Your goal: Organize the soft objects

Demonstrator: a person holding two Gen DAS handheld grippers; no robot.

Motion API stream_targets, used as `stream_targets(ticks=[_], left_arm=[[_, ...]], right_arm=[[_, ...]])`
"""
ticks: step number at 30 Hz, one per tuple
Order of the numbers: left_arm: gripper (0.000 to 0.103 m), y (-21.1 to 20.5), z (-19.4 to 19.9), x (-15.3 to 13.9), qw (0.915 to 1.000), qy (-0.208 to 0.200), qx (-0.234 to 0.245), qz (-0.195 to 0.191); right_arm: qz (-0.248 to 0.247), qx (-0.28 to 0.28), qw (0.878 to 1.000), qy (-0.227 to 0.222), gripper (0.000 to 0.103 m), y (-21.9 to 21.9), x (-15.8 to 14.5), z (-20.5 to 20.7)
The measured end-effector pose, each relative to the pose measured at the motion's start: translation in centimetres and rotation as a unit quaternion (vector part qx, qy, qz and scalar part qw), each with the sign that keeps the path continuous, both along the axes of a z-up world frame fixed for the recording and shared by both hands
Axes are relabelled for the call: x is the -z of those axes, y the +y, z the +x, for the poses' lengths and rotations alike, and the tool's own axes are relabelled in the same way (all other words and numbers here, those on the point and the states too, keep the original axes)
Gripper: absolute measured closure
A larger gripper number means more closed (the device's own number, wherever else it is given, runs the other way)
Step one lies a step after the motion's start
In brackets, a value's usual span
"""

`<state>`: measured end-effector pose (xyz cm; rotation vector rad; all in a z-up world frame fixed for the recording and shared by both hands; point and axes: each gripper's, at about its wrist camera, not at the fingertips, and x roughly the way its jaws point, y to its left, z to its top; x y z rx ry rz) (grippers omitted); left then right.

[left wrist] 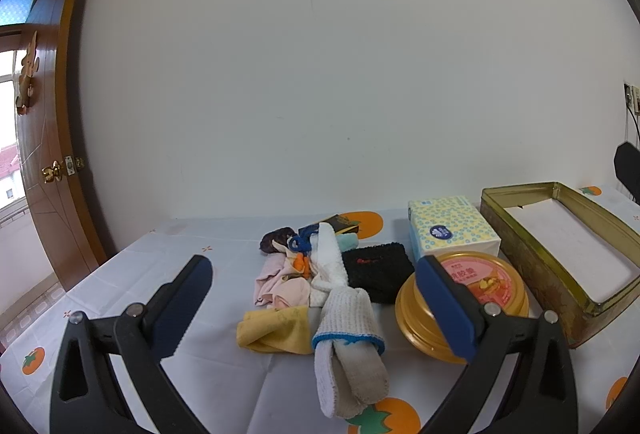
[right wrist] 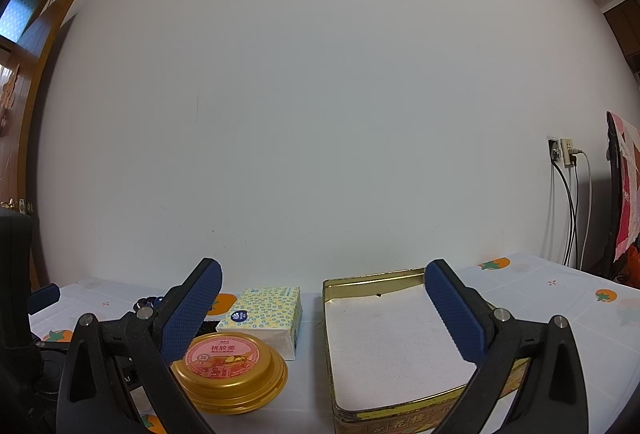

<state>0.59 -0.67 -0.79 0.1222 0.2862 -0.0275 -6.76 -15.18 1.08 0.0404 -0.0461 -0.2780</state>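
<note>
A pile of soft items lies mid-table in the left wrist view: a white knit glove with a blue cuff [left wrist: 347,342], a yellow cloth [left wrist: 276,330], a pink cloth [left wrist: 280,286], a white towel strip [left wrist: 330,258] and a black cloth [left wrist: 378,270]. My left gripper [left wrist: 316,274] hovers open above the table just in front of the pile, holding nothing. An open gold tin box [left wrist: 560,262] with a white lining stands at the right; its rim [right wrist: 332,334] also shows in the right wrist view. My right gripper [right wrist: 322,298] is open over the tin's near left side.
A round gold can with a pink label [right wrist: 230,374] and a patterned tissue pack [right wrist: 266,314] sit left of the tin. A white tablecloth with orange fruit prints [left wrist: 224,374] covers the table. A wooden door [left wrist: 44,138] stands at the left, wall sockets with cables [right wrist: 564,154] at the right.
</note>
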Motion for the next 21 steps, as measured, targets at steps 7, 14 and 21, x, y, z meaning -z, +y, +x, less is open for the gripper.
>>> stream_targets(ticks=[7, 14, 21], left_arm=[[0.0, 0.06, 0.03, -0.03, 1.0, 0.001, 0.0, 0.0], [0.0, -0.14, -0.1, 0.26, 1.0, 0.002, 0.0, -0.002], [0.0, -0.12, -0.41, 0.16, 1.0, 0.001, -0.001, -0.002]], right_arm=[[-0.001, -0.001, 1.0, 0.002, 0.001, -0.02, 0.06, 0.03], [-0.002, -0.001, 1.0, 0.001, 0.001, -0.1, 0.31, 0.02], [-0.002, -0.001, 1.0, 0.002, 0.001, -0.03, 0.25, 0.11]])
